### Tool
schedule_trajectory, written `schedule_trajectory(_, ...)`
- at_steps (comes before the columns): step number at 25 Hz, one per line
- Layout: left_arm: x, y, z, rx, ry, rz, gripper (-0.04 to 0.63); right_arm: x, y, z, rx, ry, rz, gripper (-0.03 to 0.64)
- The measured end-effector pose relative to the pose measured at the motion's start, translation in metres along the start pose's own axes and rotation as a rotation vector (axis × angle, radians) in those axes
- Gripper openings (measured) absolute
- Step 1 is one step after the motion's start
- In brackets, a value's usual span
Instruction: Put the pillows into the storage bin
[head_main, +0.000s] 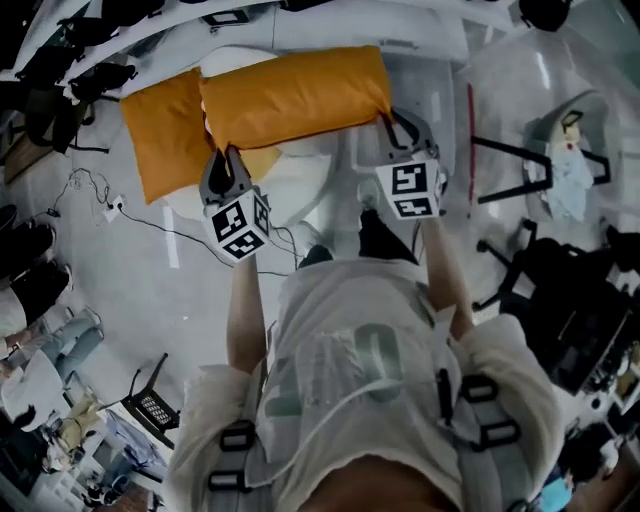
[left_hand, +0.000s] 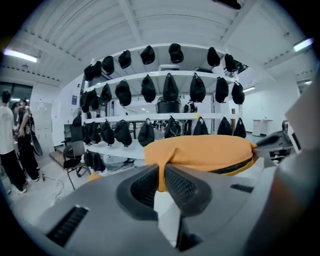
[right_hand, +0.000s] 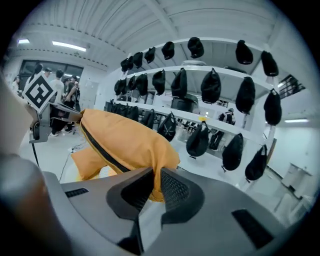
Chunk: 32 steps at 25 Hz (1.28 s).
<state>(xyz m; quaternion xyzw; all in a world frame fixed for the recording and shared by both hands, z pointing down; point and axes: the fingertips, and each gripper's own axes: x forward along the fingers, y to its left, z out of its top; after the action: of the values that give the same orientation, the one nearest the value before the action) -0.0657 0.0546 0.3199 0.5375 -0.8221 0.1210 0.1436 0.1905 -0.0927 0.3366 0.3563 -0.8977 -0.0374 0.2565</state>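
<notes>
Two grippers are each clenched on a near corner of one orange pillow (head_main: 295, 95): the left gripper (head_main: 226, 160) pinches its left end, the right gripper (head_main: 400, 125) its right end. The pillow hangs lifted just ahead of both, its long axis running left to right across the person, so neither hand is nearer. Below it and to the left, a second pillow (head_main: 160, 140) lies flat, partly covered by the first. The white rounded shape (head_main: 300, 190) underneath may be the storage bin, but the head view is too washed out to say.
</notes>
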Motion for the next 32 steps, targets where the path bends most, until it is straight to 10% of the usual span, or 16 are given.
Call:
schedule_trajectory(15,0.105,-0.269,-0.044,0.194,0.145,-0.405,0.037,-0.061,-0.189,-0.186,0.15,0.283,-0.28,0.046)
schedule_trajectory(28,0.127,-0.308,-0.081,0.228,0.225,-0.489,0.038,-0.054,-0.218,-0.231,0.17,0.369,-0.322,0.047)
schedule_trajectory(32,0.142,-0.3,-0.092,0.201,0.289,-0.459,0.161,-0.052,-0.229,-0.246,0.261,0.416,-0.368,0.222)
